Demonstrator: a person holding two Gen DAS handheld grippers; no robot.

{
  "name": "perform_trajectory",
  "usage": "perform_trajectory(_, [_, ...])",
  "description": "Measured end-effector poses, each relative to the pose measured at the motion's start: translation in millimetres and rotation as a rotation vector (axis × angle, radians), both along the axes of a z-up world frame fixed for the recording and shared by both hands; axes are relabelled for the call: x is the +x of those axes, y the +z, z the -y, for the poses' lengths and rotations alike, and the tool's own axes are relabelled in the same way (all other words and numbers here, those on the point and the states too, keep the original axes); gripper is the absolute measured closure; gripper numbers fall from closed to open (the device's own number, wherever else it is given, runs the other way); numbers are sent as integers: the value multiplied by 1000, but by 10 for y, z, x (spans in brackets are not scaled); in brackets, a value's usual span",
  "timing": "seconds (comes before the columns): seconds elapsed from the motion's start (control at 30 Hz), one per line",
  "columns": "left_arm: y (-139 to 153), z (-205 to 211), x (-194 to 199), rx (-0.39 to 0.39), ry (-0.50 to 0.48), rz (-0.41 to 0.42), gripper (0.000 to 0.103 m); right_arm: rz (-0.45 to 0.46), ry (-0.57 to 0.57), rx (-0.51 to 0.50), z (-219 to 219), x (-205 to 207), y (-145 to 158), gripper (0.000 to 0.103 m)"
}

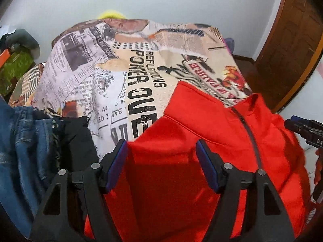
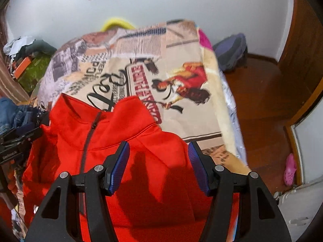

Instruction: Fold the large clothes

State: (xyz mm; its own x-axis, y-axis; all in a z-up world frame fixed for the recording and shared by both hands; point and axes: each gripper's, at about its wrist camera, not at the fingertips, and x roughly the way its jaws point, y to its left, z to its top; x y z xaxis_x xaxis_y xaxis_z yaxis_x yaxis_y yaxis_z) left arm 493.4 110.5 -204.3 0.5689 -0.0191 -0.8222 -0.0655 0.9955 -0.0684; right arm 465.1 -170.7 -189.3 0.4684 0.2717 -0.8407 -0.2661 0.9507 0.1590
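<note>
A red zip-neck jacket [image 1: 201,137] lies on a bed covered with a newspaper-print sheet [image 1: 105,64], collar toward the far side. My left gripper [image 1: 162,147] is open just above the jacket's left shoulder, holding nothing. My right gripper [image 2: 158,148] is open above the jacket [image 2: 113,141] at its right shoulder, holding nothing. The right gripper's body shows at the right edge of the left wrist view [image 1: 304,129], and the left gripper's body at the left edge of the right wrist view [image 2: 18,141]. The jacket's lower part is hidden below both views.
Blue jeans [image 1: 22,141] and a black garment [image 1: 74,137] are piled left of the jacket. A green box [image 1: 14,68] sits far left. A dark bag [image 2: 232,50] lies on the wooden floor [image 2: 262,100] right of the bed. A pink shoe [image 2: 289,169] lies near the wall.
</note>
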Motion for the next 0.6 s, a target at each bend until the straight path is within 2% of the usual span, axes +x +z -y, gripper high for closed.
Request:
perform_trajectory(0.13, [-182, 12, 172, 17, -1, -21, 34, -83, 20, 44, -73, 159, -174, 47])
perform_trajectory(0.27, [-289, 35, 256, 27, -13, -29, 30, -109, 37, 34, -179, 206, -275, 47])
perform_trajectory(0.43, [-323, -56, 261, -80, -26, -44, 33, -105, 44, 68, -163, 206, -299, 49])
perform_trajectory(0.47, [-321, -59, 253, -87, -32, -47, 37, -105, 50, 85, -155, 202, -306, 57])
perform_trajectory(0.5, [-306, -56, 239, -82, -37, -48, 46, -96, 50, 84, -158, 193, -296, 65])
perform_trajectory(0.53, [-291, -40, 225, -70, -40, -47, 51, -83, 46, 75, -161, 166, -276, 70])
perform_trajectory(0.6, [-247, -10, 187, -33, -46, -48, 84, -70, 51, 71, -181, 126, -234, 91])
